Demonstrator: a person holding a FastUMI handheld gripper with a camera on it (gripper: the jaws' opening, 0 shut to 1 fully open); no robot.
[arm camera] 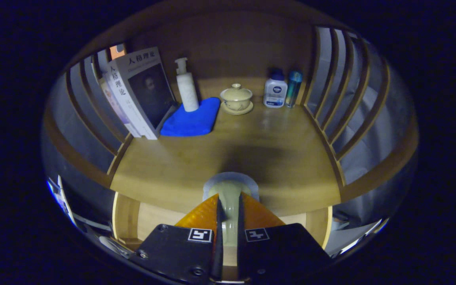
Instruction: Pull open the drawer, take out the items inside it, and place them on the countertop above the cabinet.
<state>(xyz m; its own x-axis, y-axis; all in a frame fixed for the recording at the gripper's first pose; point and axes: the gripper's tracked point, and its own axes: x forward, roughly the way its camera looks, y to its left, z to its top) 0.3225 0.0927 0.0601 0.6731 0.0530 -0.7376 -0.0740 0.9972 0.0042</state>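
Gripper view puts your two fingers (228, 206) closed on a pale, cream-coloured item (230, 194) that stands up between them, its rounded top with a translucent cap or rim just past the fingertips. Both fingers appear to press its sides, so you are carrying it, not reaching for it. What kind of item it is I cannot tell.

Beneath the fingers lies the open drawer (149, 217), its light wooden inside showing on both sides of the gripper. Just ahead is the front edge of the countertop (259, 134), a wooden shelf with slatted sides. By my reading, you are at the placing step: the item is out of the drawer and has yet to be set down.

To do this well, carry the item forward over the edge and onto the bare wood in the middle, where the gripper's shadow falls. That patch is well apart from everything along the back: the leaning books (139, 89), the white pump bottle (186, 85) standing on the blue cloth (192, 118), the lidded cup on its saucer (236, 99), the white lotion bottle (275, 90) and the slim blue bottle (293, 89) beside it.

Keep the item upright, lower it until its base sits flat, then ease the fingers apart and draw straight back. It looks narrow, so a tilted release near the edge could tip it back into the drawer.
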